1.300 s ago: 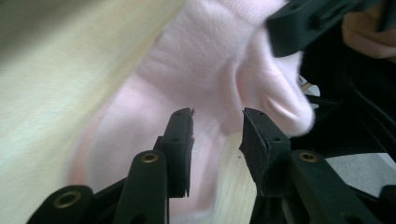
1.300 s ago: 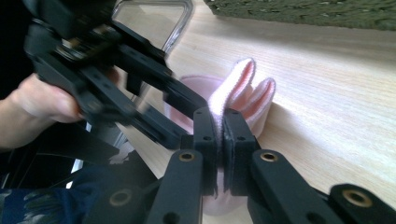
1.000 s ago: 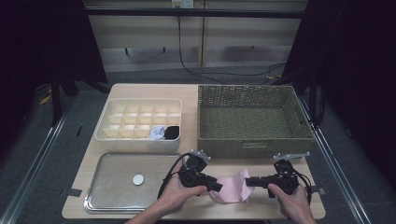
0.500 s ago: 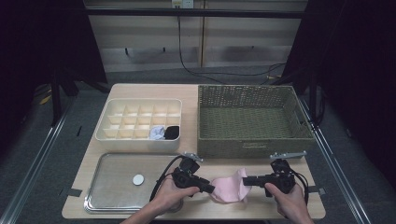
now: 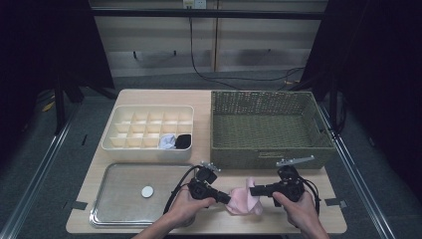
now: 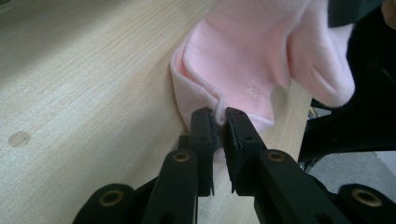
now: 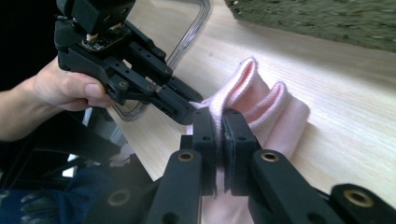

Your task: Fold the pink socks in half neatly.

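- The pink sock (image 5: 243,201) lies on the desk (image 5: 209,102), just in front of the wicker basket (image 5: 268,127), between the two claws.
- The left claw (image 6: 220,123) has just been closing; its jaws now pinch a thin fold at the edge of the pink sock.
- The right claw (image 7: 221,123) is closed on the ribbed cuff of the pink sock, on the other side.
- The metal tray (image 5: 119,196) is left of the pink sock, with a small white disc (image 5: 147,191) on it.
- The divided organizer box (image 5: 149,132) stands left of the wicker basket.
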Tool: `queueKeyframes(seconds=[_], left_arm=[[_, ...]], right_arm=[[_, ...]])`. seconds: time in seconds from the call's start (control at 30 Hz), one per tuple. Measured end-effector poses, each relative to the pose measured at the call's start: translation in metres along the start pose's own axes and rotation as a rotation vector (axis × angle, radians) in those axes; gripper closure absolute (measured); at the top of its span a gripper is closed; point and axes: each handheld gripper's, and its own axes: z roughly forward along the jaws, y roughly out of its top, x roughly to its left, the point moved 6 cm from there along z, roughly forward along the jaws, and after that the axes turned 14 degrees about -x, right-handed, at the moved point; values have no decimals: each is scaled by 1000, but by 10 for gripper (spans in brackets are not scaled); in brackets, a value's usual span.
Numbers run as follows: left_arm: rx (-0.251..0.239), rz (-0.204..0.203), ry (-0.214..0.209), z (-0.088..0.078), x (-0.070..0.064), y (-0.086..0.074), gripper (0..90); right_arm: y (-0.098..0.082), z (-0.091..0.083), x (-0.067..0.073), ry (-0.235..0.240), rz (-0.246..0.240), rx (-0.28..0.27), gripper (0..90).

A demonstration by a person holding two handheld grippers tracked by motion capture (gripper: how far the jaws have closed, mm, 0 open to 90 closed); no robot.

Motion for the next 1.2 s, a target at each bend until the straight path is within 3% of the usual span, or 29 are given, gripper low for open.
queueKeyframes(seconds=[0.57,0.77,0.8,0.93,1.07,1.2], left_arm=[[5,-4,11,0,4,0,802],[-44,-31,21,-6,5,6,743],[-44,-22,22,-9,6,9,727],[-87,-47,27,-16,10,18,691],[-74,-54,30,-13,11,16,687],[-76,-55,23,-14,9,17,679]], right_arm=[[-13,38,7,1,-18,90,805],[-20,44,6,5,-27,106,774],[-21,45,5,2,-25,115,769],[-22,45,5,9,-23,118,684],[-9,31,8,30,-11,47,653],[-4,17,8,12,-25,23,679]])
